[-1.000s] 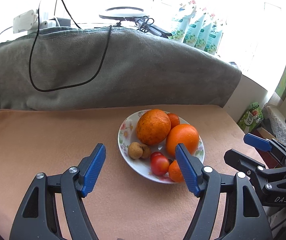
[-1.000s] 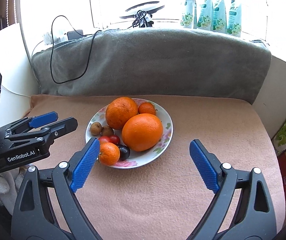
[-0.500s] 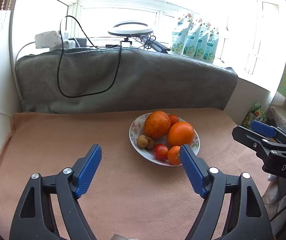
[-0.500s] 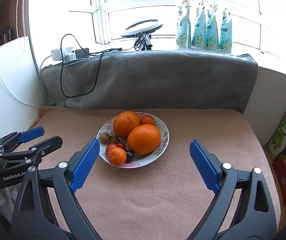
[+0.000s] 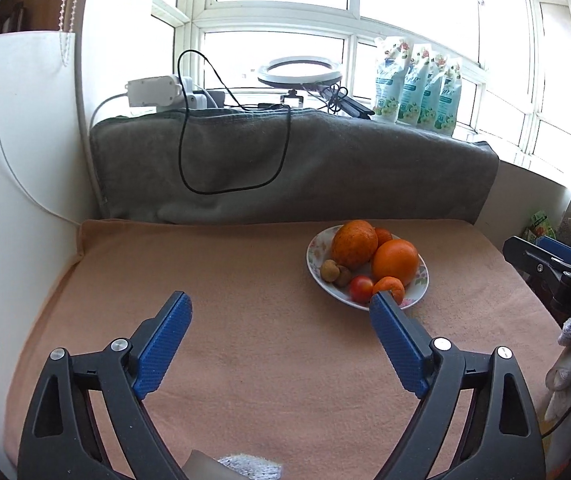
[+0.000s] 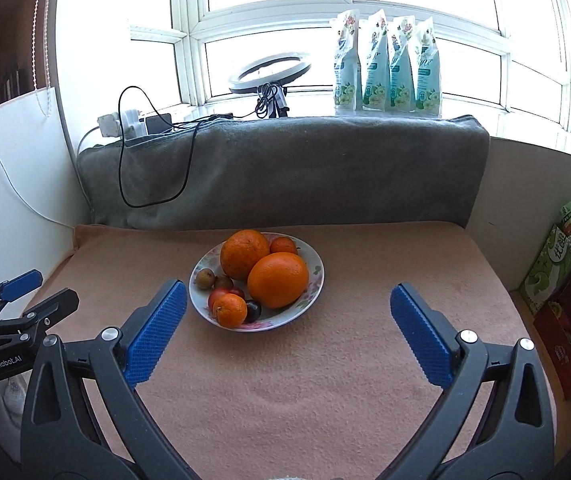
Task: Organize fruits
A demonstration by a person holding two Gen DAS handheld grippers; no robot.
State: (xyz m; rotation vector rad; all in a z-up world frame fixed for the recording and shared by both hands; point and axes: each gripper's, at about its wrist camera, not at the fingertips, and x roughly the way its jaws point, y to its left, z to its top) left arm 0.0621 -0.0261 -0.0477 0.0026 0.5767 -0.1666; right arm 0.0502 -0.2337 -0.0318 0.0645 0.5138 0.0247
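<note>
Nearest the lens in each wrist view stands a black two-finger gripper with blue ribbed pads. The left gripper point(image 5: 279, 338) and the right gripper point(image 6: 287, 330) are both released, with only bare cloth between their pads; their jaws have just been opening wider. Both hang above the peach-coloured fleece cloth point(image 6: 325, 380) that covers the work surface, on the near side of the plate and apart from it.

Beyond them, in mid-cloth, sits the white floral-rimmed ceramic plate point(image 6: 314, 280). Every fruit in view lies on it: a small mandarin point(image 6: 229, 310), a red tomato point(image 6: 221, 294) and a dark round plum point(image 6: 252, 309) at the plate's near edge; two small brown round fruits point(image 6: 213, 280) at its left edge; a large smooth orange point(image 6: 278, 279) at its centre; a rougher, darker orange point(image 6: 244, 254) and a small tangerine point(image 6: 283, 245) at its far edge.

Behind the plate a grey blanket point(image 6: 285, 168) drapes a raised ledge.

Judged step: gathering appears complete, and the grippers stand clear. No loose fruit shows on the cloth, so the next move calls only for checking the pile's stability, or for regrasping a fruit that rolls.
</note>
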